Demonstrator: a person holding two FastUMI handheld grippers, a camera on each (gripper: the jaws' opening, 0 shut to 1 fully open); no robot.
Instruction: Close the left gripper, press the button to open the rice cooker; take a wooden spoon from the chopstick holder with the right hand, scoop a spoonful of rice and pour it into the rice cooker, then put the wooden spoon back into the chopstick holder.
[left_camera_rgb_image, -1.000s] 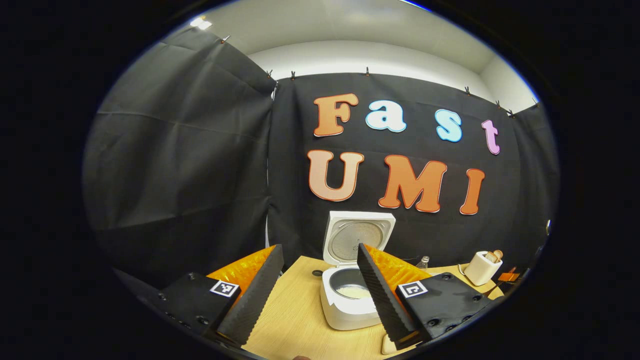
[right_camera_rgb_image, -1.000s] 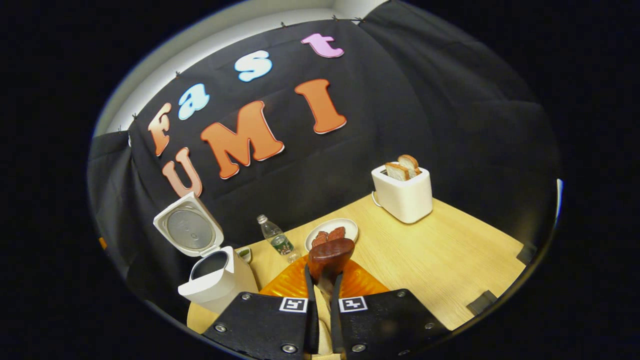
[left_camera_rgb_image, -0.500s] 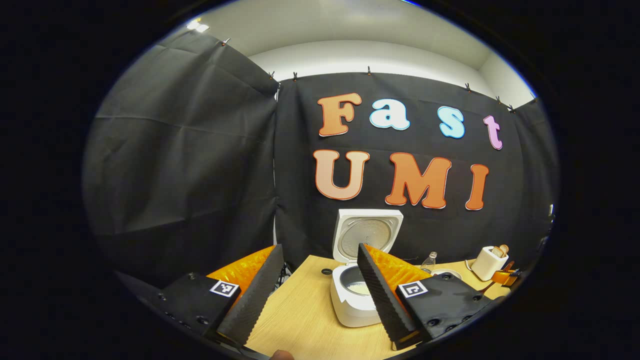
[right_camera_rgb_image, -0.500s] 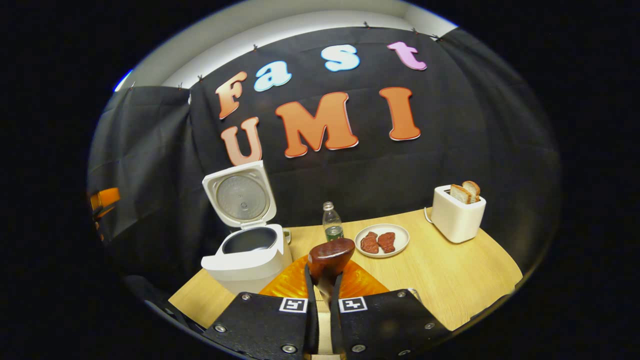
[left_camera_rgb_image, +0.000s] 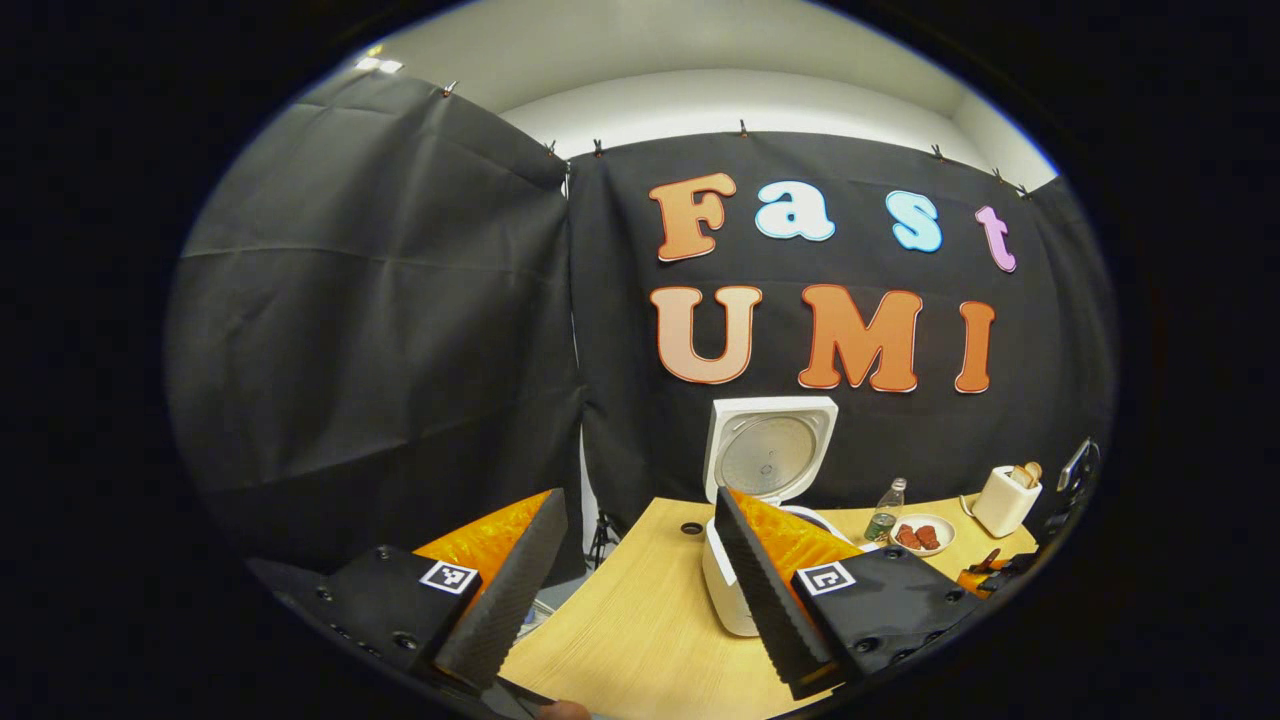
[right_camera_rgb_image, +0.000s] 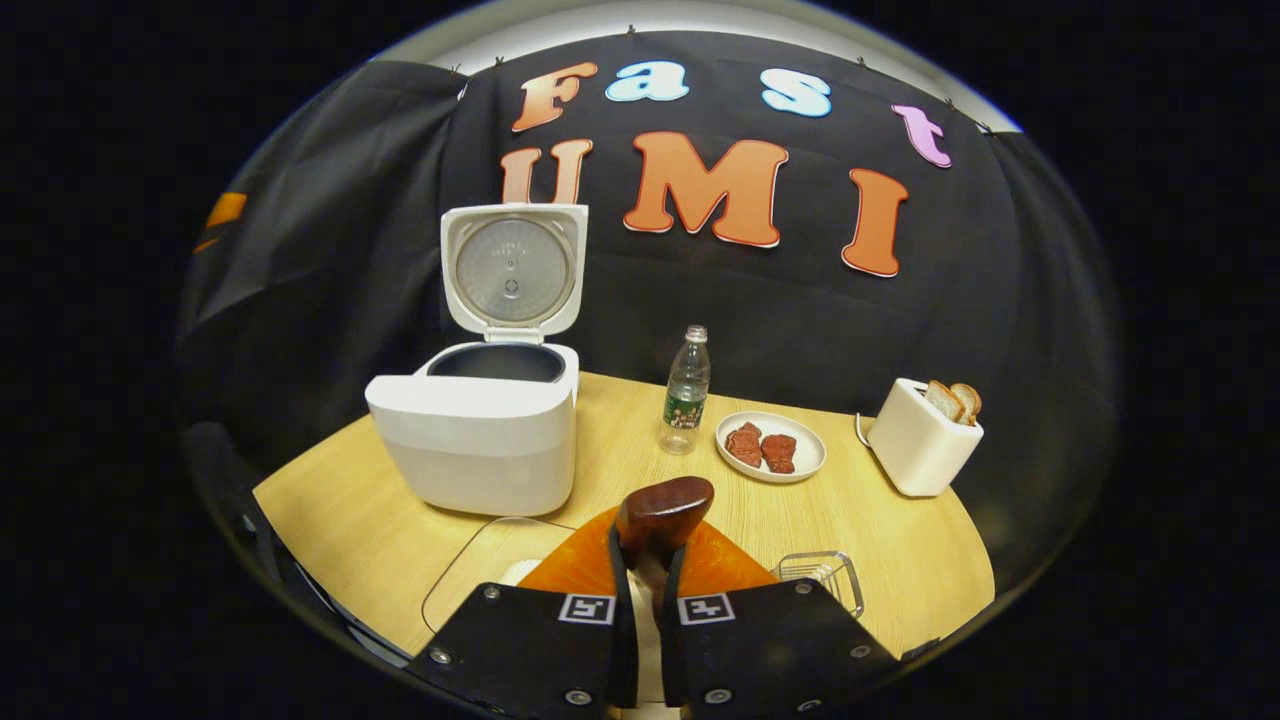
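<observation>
Standing open on the wooden table (right_camera_rgb_image: 880, 560), the white rice cooker (right_camera_rgb_image: 475, 440) has its lid (right_camera_rgb_image: 513, 270) raised upright at the back and its dark inner pot exposed; contents cannot be told from the right gripper view.

- Wooden spoon (right_camera_rgb_image: 662, 508): bowl end up, handle pinched between the two fingers of the right gripper (right_camera_rgb_image: 645, 560), which are drawn narrow around it; held in front of the cooker, to its right.
- Wire chopstick holder (right_camera_rgb_image: 822, 578): on the table just right of the right gripper, near the front edge.
- Clear tray (right_camera_rgb_image: 470, 565): on the table, in front of the cooker.
- Left gripper (left_camera_rgb_image: 630, 575): fingers spread wide, holding nothing; the cooker (left_camera_rgb_image: 725, 590) lies partly behind its right finger.
- Beyond: plastic bottle (right_camera_rgb_image: 687, 390), plate of meat pieces (right_camera_rgb_image: 770, 447), toaster with bread slices (right_camera_rgb_image: 922, 438), in a row rightward.
</observation>
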